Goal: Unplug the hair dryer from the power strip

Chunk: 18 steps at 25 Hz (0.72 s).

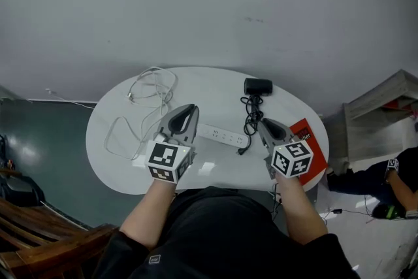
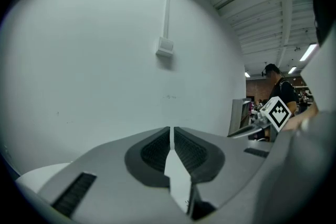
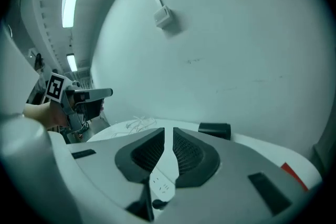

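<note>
We see the hair dryer (image 1: 258, 86), black, lying near the far edge of the round white table (image 1: 117, 173), a little right of its middle. Its black cord (image 1: 251, 115) runs in a loose tangle towards the near edge and reaches the right end of the white power strip (image 1: 223, 135), which lies across the middle of the table. Whether the plug sits in a socket we cannot tell. We hold the left gripper (image 1: 190, 109) over the strip's left end. Its jaws are drawn close with only a thin slit between them and nothing in it. We hold the right gripper (image 1: 264, 122) just right of the strip's right end, beside the cord. Its jaws are likewise narrow and empty, and the strip shows below them. A thin white cable (image 1: 151, 89) loops over the table's left part, and a red sheet (image 1: 308, 138) lies at its right edge.
</note>
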Tool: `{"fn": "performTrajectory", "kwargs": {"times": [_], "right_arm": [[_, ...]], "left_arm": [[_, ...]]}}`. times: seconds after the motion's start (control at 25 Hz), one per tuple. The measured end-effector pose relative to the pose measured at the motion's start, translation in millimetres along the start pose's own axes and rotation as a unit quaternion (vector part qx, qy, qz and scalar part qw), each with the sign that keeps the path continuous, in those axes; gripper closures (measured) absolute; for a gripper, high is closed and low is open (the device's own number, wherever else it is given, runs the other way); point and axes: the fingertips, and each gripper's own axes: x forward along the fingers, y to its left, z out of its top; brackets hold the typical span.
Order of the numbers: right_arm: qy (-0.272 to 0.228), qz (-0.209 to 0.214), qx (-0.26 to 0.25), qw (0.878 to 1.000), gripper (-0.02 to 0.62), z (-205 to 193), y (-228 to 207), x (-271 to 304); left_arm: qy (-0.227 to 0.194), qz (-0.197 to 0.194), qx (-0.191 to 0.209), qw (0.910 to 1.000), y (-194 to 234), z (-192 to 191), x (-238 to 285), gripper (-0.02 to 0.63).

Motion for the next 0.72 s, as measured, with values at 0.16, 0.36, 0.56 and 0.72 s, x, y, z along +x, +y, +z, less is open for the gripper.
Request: {"fn": "performTrajectory", "kwargs": {"times": [0.16,0.36,0.56,0.72], "right_arm": [[-0.031,0.010,-0.025,0.999,0.532,48,30,5],[-0.059,0.040,-0.054,0.996,0.540,91,74,9],[-0.092,0.052,-0.074,0.992,0.552,127,104,4],[-0.144,0.050,-0.085,0.985,0.555,157,118,-8]], "left_arm": [[-0.006,0.002,0.010,0.9999,20,18,-14,0.574],[-0.007,-0.003,0.014,0.9999,44,38,-27,0.575],[-0.033,-0.008,0.014,0.9993,51,61,-40,0.575],[-0.048,-0.001,0.018,0.9987,54,75,-51,0.575]]}}
